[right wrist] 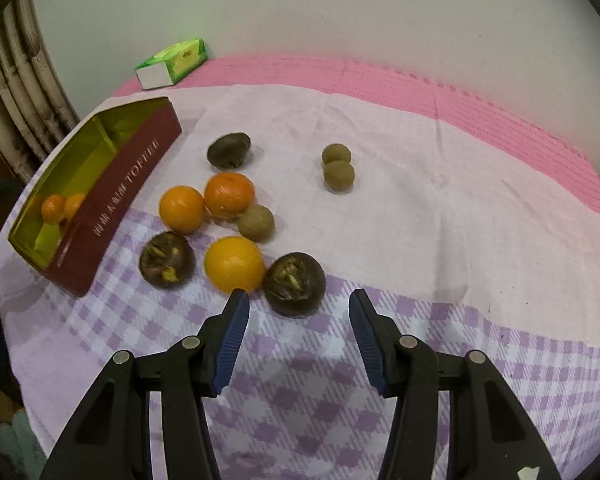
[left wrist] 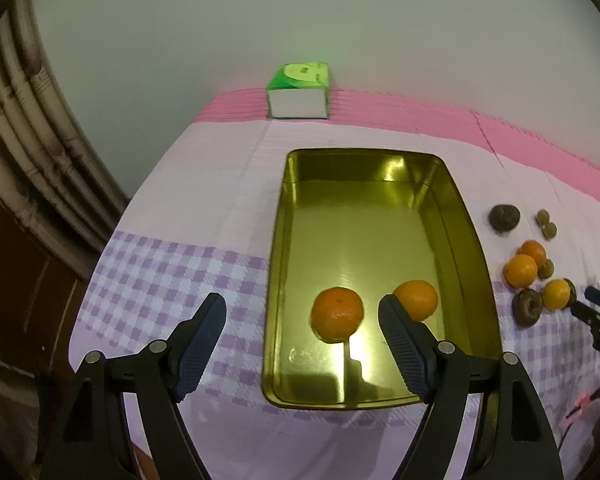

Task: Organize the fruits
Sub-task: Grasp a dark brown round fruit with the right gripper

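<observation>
A gold-lined tin tray (left wrist: pixel 284 240) with a dark red outer wall (right wrist: pixel 116 208) holds two oranges (left wrist: pixel 337 313) (left wrist: pixel 417 299). My left gripper (left wrist: pixel 302 300) is open and empty, above the tray's near left edge. On the cloth right of the tray lie three more oranges (right wrist: pixel 234 263) (right wrist: pixel 181 209) (right wrist: pixel 229 194), three dark brown mangosteens (right wrist: pixel 294 283) (right wrist: pixel 167 260) (right wrist: pixel 229 150) and three small brown-green fruits (right wrist: pixel 255 223) (right wrist: pixel 339 175) (right wrist: pixel 336 153). My right gripper (right wrist: pixel 298 298) is open and empty, just short of the nearest mangosteen; it also shows in the left wrist view (left wrist: pixel 584 300).
A green tissue box (left wrist: pixel 299 94) stands at the table's back edge by the grey wall. The pink and purple checked cloth (right wrist: pixel 420 200) covers the table. A curtain (left wrist: pixel 16 128) hangs at the left, beyond the table's left edge.
</observation>
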